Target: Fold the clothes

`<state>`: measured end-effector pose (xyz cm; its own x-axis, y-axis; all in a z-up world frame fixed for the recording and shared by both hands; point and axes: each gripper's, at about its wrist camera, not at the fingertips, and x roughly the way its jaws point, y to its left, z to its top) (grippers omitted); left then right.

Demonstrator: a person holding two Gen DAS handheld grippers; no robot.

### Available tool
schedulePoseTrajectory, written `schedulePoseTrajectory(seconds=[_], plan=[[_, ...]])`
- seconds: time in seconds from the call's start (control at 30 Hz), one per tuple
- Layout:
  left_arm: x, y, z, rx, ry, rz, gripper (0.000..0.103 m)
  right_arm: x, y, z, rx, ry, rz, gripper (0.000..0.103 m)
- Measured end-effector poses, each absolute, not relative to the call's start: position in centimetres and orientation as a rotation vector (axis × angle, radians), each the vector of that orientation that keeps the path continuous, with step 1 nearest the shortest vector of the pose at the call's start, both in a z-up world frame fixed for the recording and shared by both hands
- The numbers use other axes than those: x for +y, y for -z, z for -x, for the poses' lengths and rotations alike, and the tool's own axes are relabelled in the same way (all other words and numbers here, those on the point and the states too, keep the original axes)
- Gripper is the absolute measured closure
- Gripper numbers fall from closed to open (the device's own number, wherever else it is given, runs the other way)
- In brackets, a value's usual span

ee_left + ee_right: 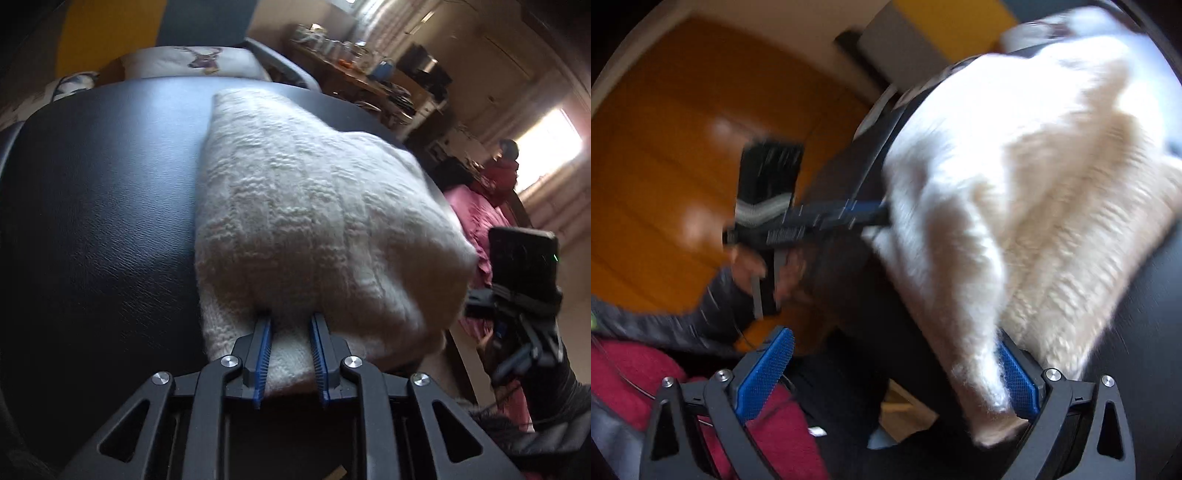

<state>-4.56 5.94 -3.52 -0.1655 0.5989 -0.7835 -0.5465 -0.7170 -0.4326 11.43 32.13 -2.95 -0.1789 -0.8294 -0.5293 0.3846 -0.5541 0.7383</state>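
White fuzzy knitted sweater (295,221), just one, lies folded on the black leather seat (92,221). My left tongs (290,325) pinch its near edge; my right tongs (897,354) gape wide, one finger touching knit.

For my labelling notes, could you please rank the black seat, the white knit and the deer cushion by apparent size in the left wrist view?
1. Black seat
2. White knit, much nearer the camera
3. Deer cushion, far off, so true size unsure
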Motion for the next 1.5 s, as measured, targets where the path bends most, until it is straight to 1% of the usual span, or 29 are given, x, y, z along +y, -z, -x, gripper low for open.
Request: schedulePoseTrajectory(seconds=[0.1,0.17,0.27,0.4,0.47,0.57,0.6,0.63,0.67,0.7,0.73,0.8,0.87,0.9,0.93,1.03,1.1,1.23,1.27,1.3,1.43,1.5], plan=[[6.1,1.6,3.5,-0.03,-1.962,1.246,0.083,34.5,1.1,-12.3,-0.673,1.947,-1.184,0.0],[6.0,0.5,3.2,-0.019,-1.976,1.171,0.083,36.2,-0.8,-13.2,-0.732,2.04,-1.091,0.0],[6.3,-0.4,3.6,-0.017,-2.003,1.1,0.083,38.1,-2.1,-13.0,-0.878,2.182,-0.976,0.0],[7.5,0.1,4.1,0.014,-1.993,1.089,0.082,37.7,-1.0,-10.0,-1.032,2.209,-0.95,0.0],[8.4,0.7,4.1,0.054,-1.981,1.092,0.082,37.4,-0.1,-7.9,-1.081,2.208,-0.987,0.0],[9.2,1.5,3.8,0.103,-1.948,1.097,0.082,37.0,1.0,-4.7,-1.122,2.197,-1.04,0.008],[9.7,1.9,3.8,0.108,-1.928,1.105,0.082,36.7,1.3,-4.1,-1.119,2.195,-1.058,0.018],[10.0,2.6,3.7,0.119,-1.906,1.122,0.082,36.2,1.2,-3.7,-1.071,2.227,-1.08,0.03],[10.3,3.2,3.6,0.132,-1.883,1.145,0.082,35.8,1.2,-3.4,-1.022,2.258,-1.103,0.062],[10.6,3.7,3.4,0.139,-1.865,1.156,0.082,35.4,1.4,-2.8,-0.975,2.278,-1.129,0.081],[10.8,4.1,3.1,0.143,-1.849,1.16,0.082,35.1,1.5,-2.4,-0.928,2.299,-1.149,0.082],[11.0,4.7,2.5,0.139,-1.809,1.17,0.082,34.8,-0.2,-2.7,-0.832,2.36,-1.101,0.083],[11.0,4.9,2.0,0.115,-1.756,1.184,0.082,34.2,-2.2,-3.4,-0.612,2.49,-1.094,0.085],[11.0,5.1,1.8,0.113,-1.742,1.187,0.082,34.0,-2.0,-3.9,-0.483,2.558,-1.152,0.085],[11.1,5.2,1.5,0.113,-1.733,1.189,0.082,34.0,-0.8,-4.1,-0.392,2.592,-1.242,0.085],[11.6,4.8,0.9,0.13,-1.707,1.203,0.083,36.1,2.8,-4.5,-0.495,2.585,-1.284,0.087],[11.6,3.7,0.7,0.096,-1.647,1.204,0.083,36.3,2.8,-4.6,-0.499,2.6,-1.266,0.086],[11.3,0.1,0.9,0.037,-1.65,1.092,0.083,37.2,2.8,-4.2,-0.512,2.614,-1.235,0.083],[11.5,0.0,0.9,0.038,-1.652,1.083,0.082,37.4,2.8,-4.1,-0.518,2.615,-1.228,0.082],[11.8,0.3,0.9,0.049,-1.653,1.088,0.082,37.8,2.9,-4.0,-0.544,2.603,-1.221,0.081],[13.3,1.5,0.6,0.09,-1.655,1.106,0.082,39.1,2.3,-4.8,-0.635,2.547,-1.209,0.07],[14.0,2.1,0.5,0.11,-1.656,1.115,0.082,39.5,0.9,-5.9,-0.637,2.542,-1.169,0.069]])
